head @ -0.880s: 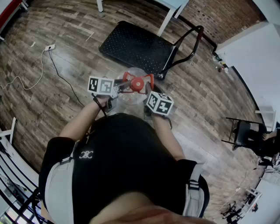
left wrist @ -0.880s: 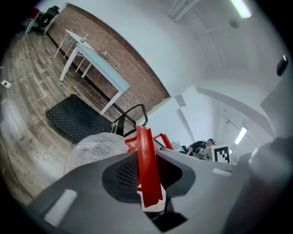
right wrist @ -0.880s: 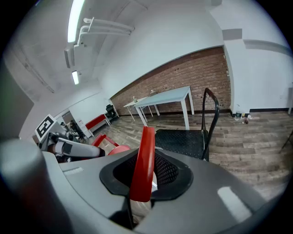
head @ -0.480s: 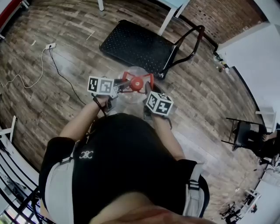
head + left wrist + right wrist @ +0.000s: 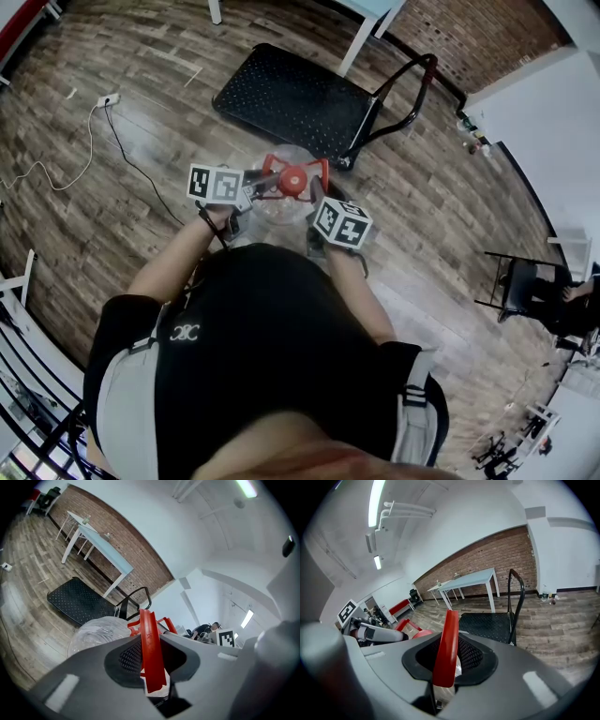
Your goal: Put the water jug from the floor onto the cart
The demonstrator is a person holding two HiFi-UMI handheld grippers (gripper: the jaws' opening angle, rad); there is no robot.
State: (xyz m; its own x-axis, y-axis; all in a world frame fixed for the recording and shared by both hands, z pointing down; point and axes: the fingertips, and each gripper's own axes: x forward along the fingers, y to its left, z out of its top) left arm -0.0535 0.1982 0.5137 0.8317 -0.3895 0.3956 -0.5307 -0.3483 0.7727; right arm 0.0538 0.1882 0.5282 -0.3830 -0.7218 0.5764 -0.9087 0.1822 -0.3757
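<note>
There are two grippers, the left gripper [image 5: 260, 181] and the right gripper [image 5: 319, 194], and between them one water jug [image 5: 279, 212] with one red handle [image 5: 293, 176]. Ahead of them stand one cart [image 5: 291, 98] and two worktops [image 5: 473, 580].

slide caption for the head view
Left gripper and right gripper shut on the red handle of the water jug, cart beyond

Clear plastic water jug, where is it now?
Head view, centre: clear plastic water jug between the left gripper and right gripper, both shut on its red plastic handle, with the black platform cart just beyond it.
</note>
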